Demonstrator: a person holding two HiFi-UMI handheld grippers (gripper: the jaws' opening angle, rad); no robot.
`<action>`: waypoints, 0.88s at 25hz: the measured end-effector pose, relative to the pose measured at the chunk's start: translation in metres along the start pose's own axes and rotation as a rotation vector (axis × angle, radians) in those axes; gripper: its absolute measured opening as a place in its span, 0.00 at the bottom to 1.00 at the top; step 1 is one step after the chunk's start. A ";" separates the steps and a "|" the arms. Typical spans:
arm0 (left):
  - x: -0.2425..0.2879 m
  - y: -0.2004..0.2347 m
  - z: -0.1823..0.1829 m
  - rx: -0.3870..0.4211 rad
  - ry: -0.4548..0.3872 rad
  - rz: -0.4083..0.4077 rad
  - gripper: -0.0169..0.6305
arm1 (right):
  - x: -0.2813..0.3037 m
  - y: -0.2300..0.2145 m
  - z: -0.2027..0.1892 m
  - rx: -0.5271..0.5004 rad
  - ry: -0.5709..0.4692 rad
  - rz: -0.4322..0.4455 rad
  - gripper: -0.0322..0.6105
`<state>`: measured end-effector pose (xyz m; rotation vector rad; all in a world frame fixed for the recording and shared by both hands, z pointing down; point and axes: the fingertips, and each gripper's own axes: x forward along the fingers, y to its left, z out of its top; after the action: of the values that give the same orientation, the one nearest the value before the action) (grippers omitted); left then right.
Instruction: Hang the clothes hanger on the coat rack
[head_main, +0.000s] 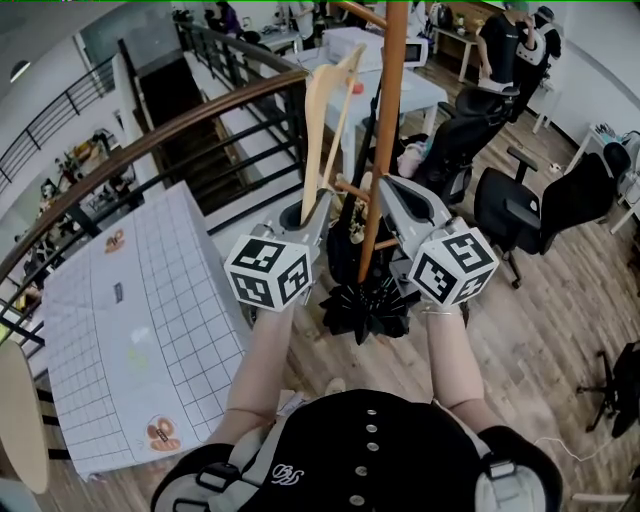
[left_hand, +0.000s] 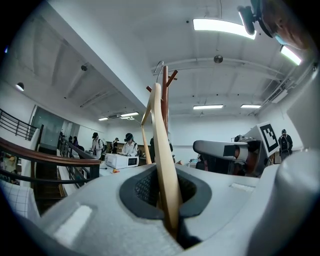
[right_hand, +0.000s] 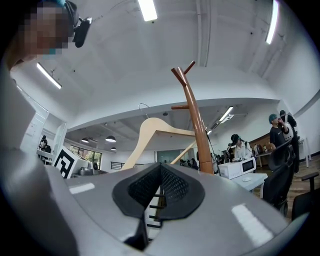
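A pale wooden clothes hanger stands on end, one arm clamped in my left gripper, which is shut on it. In the left gripper view the hanger rises straight out of the jaws, its metal hook up beside the top pegs of the brown coat rack. The rack's pole runs up between my two grippers. My right gripper sits just right of the pole, shut and empty. From the right gripper view the hanger hangs left of the pole.
A white gridded table lies to the left, a dark stair railing behind it. Black office chairs stand to the right on the wooden floor. A white table with a microwave and several people are farther back.
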<state>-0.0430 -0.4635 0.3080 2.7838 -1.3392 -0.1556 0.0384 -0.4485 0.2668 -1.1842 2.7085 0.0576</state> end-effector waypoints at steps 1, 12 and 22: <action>0.003 0.002 0.001 0.002 -0.001 0.000 0.03 | 0.002 -0.002 0.003 -0.002 -0.007 0.000 0.05; 0.036 0.018 0.026 0.054 -0.015 -0.014 0.03 | 0.023 -0.028 0.022 -0.025 -0.055 -0.023 0.05; 0.064 0.034 0.044 0.115 -0.009 -0.019 0.03 | 0.042 -0.044 0.034 -0.041 -0.085 -0.028 0.05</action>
<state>-0.0349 -0.5347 0.2625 2.8940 -1.3660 -0.0947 0.0477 -0.5045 0.2274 -1.2028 2.6282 0.1564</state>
